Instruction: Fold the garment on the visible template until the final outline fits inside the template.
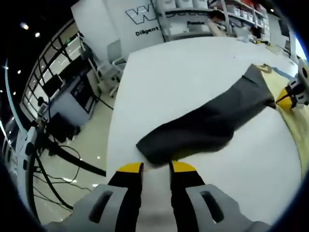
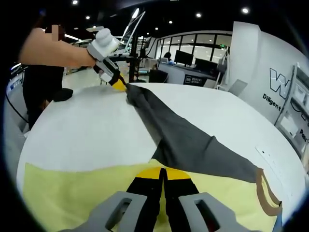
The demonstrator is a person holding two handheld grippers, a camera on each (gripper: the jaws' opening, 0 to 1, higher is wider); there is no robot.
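A dark grey garment (image 1: 212, 121) lies stretched as a long band across the white table (image 1: 193, 67). Its near end sits between the yellow tips of my left gripper (image 1: 156, 167), whose jaws stand close together on the cloth. Its far end meets my right gripper (image 1: 289, 95) over the pale yellow template (image 1: 288, 118). In the right gripper view the garment (image 2: 188, 140) runs from my right gripper (image 2: 162, 172), jaws pressed together at its edge, up to my left gripper (image 2: 120, 84), which pinches its tapered end. The template (image 2: 72, 193) carries a brown collar outline (image 2: 264, 191).
A person's arm (image 2: 53, 48) holds the left gripper from the table's far side (image 2: 87, 130). Past the table edge are cables on the floor (image 1: 58, 164), desks with monitors (image 2: 193, 60), a chair (image 1: 113, 65) and shelving (image 1: 193, 19).
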